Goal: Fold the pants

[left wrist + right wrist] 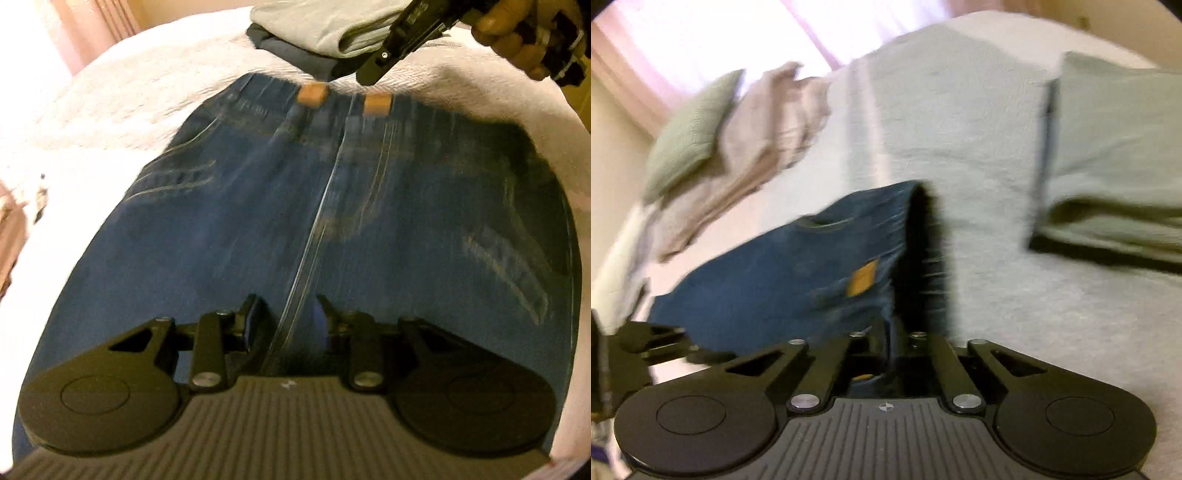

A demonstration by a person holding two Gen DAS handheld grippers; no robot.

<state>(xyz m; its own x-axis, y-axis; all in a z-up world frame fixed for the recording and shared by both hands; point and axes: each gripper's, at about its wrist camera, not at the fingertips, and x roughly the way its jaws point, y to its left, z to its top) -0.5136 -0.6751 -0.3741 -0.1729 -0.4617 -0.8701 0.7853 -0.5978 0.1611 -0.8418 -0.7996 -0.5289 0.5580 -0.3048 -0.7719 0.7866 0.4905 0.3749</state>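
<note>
Our right gripper [897, 332] pinches the jeans [295, 206]; our left gripper [286, 314] is open. Jeans may slip.

Jeans [258, 206] ahead of left gripper [286, 314]: blue denim cloth, pale stitching, tan patches. Bedspread [129, 103]: white woven, rough. Both grippers matt black plastic, ribbed base, shiny metal pins.

The right gripper [899, 334] has its jaws closed on an edge of the blue jeans [783, 280], which trail left over the pale bedspread [960, 129]. A folded grey-green stack [1115, 166] lies to the right (blurred), and a green pillow [690, 136] sits far left.
</note>
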